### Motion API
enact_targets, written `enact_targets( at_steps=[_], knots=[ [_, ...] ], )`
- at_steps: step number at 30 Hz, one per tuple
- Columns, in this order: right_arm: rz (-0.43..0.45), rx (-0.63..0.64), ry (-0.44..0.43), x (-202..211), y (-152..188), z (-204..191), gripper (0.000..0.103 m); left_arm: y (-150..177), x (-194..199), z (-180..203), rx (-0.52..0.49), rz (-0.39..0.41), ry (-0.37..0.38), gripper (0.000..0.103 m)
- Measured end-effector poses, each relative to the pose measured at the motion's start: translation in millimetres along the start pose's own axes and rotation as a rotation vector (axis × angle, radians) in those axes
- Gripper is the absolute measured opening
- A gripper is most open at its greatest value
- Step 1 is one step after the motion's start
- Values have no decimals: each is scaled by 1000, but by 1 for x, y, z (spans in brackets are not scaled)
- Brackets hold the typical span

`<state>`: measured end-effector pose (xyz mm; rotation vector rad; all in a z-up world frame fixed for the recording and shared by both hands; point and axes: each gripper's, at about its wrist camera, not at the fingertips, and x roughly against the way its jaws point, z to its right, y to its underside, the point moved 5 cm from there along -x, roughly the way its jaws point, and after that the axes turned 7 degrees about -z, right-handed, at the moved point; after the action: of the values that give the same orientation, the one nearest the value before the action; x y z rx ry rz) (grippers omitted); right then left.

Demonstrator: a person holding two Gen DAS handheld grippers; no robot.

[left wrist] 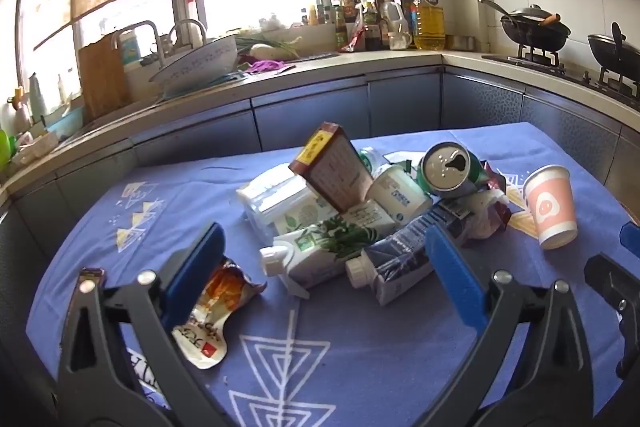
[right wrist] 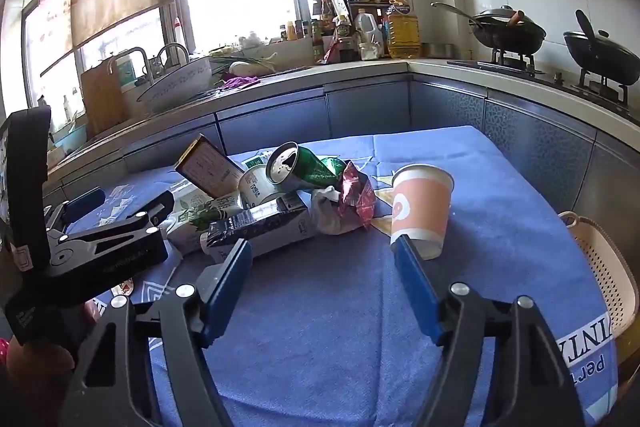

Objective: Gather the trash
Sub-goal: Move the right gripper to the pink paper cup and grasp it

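Note:
A heap of trash lies on the blue cloth [left wrist: 340, 327]: a brown box [left wrist: 336, 167], a green can [left wrist: 448, 167], white cartons [left wrist: 316, 251], a dark carton [left wrist: 400, 263], a small white bottle [left wrist: 400, 197] and a red wrapper [right wrist: 356, 195]. A pink paper cup [left wrist: 550, 205] stands upright to the right of the heap. An orange snack wrapper [left wrist: 212, 311] lies beside my left gripper's left finger. My left gripper [left wrist: 324, 263] is open and empty, just in front of the cartons. My right gripper [right wrist: 324, 263] is open and empty, its right finger tip near the cup [right wrist: 422, 209].
A beige perforated basket [right wrist: 604, 279] sits off the table's right edge. Behind the table runs a kitchen counter [left wrist: 280, 83] with a sink, a bowl, bottles and a stove with two woks [left wrist: 536, 27]. My left gripper's body [right wrist: 96, 251] shows at the left of the right wrist view.

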<state>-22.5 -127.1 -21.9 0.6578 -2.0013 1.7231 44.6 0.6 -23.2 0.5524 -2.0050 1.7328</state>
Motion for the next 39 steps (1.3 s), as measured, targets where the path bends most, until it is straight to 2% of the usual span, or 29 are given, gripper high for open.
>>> enact_targets(
  at_steps=[3, 17, 24, 25, 28, 30, 33, 39],
  knots=[
    [-6, -7, -2, -2, 3, -7, 73, 1, -2, -1, -1, -2, -4, 93],
    [-16, -39, 7, -10, 2, 0, 73, 9, -15, 7, -28, -59, 5, 93],
    [-26, -95, 54, -18, -1, 28, 73, 23, -26, -4, -10, -66, 149, 93],
    [-33, -114, 61, -20, -1, 35, 73, 25, -27, -4, -15, -66, 165, 89],
    [-88, -154, 81, -31, -2, 54, 73, 29, -36, 1, -65, -108, 196, 82],
    [-131, -184, 80, -39, -1, 64, 73, 28, -42, 7, -95, -129, 219, 81],
    [-142, -204, 62, -49, -6, 77, 73, 27, -52, 20, -141, -150, 249, 81],
    [-233, -225, 36, -82, -16, 85, 73, 30, -84, 38, -171, -228, 271, 81]
  ],
)
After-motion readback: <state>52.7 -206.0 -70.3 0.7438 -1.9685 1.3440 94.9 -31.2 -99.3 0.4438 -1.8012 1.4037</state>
